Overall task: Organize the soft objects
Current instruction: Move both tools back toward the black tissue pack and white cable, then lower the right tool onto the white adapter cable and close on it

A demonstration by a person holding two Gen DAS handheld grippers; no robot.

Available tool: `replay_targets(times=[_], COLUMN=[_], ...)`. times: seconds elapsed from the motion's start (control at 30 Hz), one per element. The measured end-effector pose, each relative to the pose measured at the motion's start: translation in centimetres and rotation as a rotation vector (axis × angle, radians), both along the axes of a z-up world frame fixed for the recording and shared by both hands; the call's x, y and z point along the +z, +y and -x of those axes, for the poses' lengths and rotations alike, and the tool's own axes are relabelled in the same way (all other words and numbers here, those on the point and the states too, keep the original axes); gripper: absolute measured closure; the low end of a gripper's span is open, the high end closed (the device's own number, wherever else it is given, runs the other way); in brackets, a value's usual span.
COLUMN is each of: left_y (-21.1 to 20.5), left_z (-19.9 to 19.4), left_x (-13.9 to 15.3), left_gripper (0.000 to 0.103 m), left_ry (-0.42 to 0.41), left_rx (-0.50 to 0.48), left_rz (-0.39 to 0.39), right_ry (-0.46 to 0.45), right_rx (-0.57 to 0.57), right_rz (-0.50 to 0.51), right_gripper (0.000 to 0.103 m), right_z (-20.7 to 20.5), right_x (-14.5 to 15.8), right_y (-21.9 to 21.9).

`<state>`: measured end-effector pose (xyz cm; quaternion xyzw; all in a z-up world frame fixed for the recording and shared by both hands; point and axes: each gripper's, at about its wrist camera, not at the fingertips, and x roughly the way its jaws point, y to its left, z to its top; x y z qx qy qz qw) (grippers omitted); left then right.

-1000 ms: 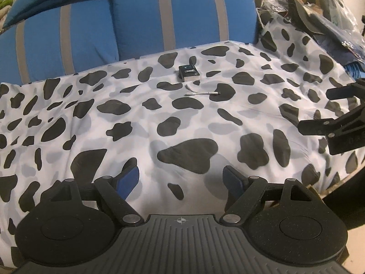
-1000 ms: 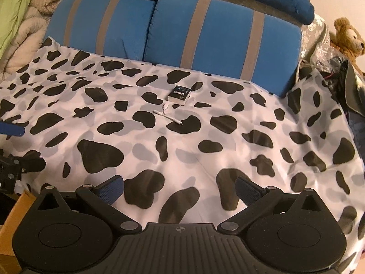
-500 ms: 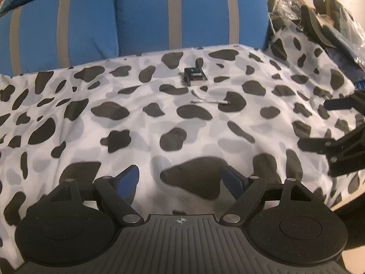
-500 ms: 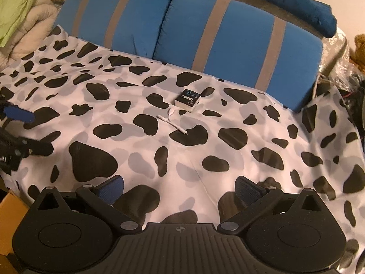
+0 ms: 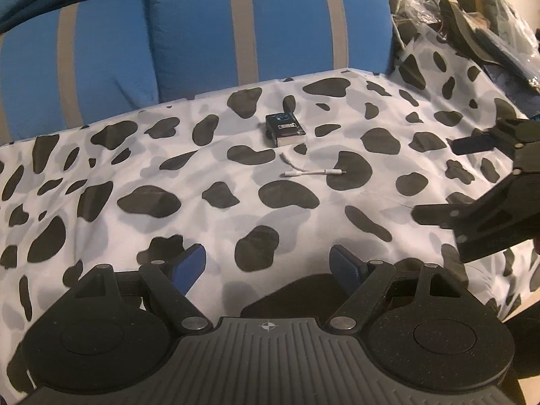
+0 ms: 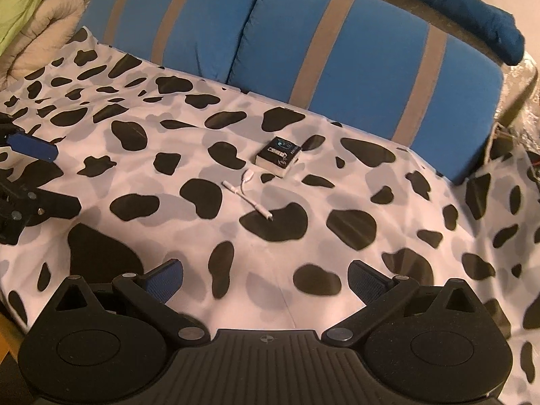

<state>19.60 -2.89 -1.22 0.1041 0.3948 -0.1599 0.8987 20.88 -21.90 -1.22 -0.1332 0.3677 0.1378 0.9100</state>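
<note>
A white bedsheet printed with black and grey cow patches point(image 5: 189, 182) covers the bed in the left wrist view, smooth but for faint creases, with two blue pillows with grey stripes point(image 5: 209, 33) propped along its far edge and a heap of bags and clothing point(image 5: 489, 33) at the far right. A small black box point(image 5: 285, 128) and a short white adapter cable point(image 5: 314, 171) lie near the middle. The left gripper point(image 5: 268, 263) hangs over the near part of the sheet, jaws apart and empty.

In the right wrist view the same sheet runs to the pillows, with a dark blue blanket point(image 6: 472, 17) bundled behind them and beige and green bedding point(image 6: 30, 27) at the left. The right gripper point(image 6: 265, 278) also stands apart, holding nothing.

This looks like the approach. The pillows or the sheet are the likely soft targets; which one, I cannot tell. The next move calls for reaching further in and closing on fabric, clear of the box and cable.
</note>
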Motion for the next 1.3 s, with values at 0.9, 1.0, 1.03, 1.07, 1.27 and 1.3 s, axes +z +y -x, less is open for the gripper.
replay_targets(times=[0.9,1.0,1.03,1.07,1.27,1.3], left_y=[0.4,0.5,0.5,0.5,0.3,0.3], left_z=[-1.9,-2.1,-2.1,-2.1,-2.2,-2.2], left_x=[1.8,2.0,2.1,2.1,1.9,1.9], left_gripper=[0.022,0.022,0.022,0.022,0.022,0.023], left_ry=[0.027,0.029,0.030,0.031,0.043,0.044], left_rx=[-0.002,0.006,0.007,0.008,0.007,0.005], left_rz=[0.072,0.088,0.091,0.092,0.081,0.078], right_ry=[0.092,0.112,0.126,0.141,0.192,0.200], right_rx=[0.130,0.119,0.115,0.110,0.098,0.104], right_rz=[-0.050,-0.049,-0.050,-0.055,-0.114,-0.113], right_gripper=[0.027,0.035,0.043,0.046,0.060,0.069], right_z=[-13.3,-14.2,-14.5,-14.8,-15.1,-15.1], right_x=[-6.2,-6.7,-7.0,-7.3,-7.8,-7.7], right_y=[4.6,4.6,4.5,4.4,4.0,4.2])
